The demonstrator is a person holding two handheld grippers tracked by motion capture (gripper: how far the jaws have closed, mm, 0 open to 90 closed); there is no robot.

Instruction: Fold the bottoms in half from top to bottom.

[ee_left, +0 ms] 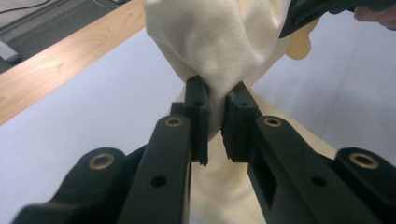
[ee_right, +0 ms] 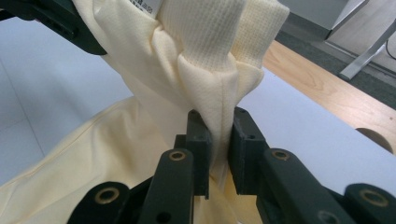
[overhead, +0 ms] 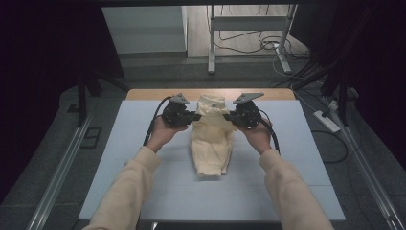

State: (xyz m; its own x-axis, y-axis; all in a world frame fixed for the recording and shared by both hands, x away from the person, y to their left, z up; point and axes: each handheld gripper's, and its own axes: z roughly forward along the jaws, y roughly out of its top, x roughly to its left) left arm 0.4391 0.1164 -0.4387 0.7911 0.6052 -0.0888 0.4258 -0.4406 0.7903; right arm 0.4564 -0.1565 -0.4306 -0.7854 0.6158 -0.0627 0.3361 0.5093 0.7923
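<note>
**Soft garment pinched at both sides, hanging from its top**

A pale yellow garment (overhead: 210, 139) lies along the middle of the white surface (overhead: 119, 158), its far end lifted off the surface and its near hem still resting flat. The left gripper (overhead: 194, 116) is clamped on a fold of cloth at the garment's left side, and the right gripper (overhead: 231, 117) is clamped on a bunched fold at its right side — in each gripper view the jaws stand narrow with fabric squeezed between the pads.

Judged from how it drapes, the garment is light and limp: the knit sags between the two grips and folds on itself rather than holding any shape. It looks neither fragile nor slippery; the ribbed texture near the raised end should give the pads good purchase. The risk is more that a thin pinch slides out under the weight of the hanging cloth, or that only one layer is caught and the rest peels away.

The best holds are probably where the fabric is thickest — the seamed edges beside the ribbed band at the garment's far end, one on each side, so it hangs evenly.
</note>
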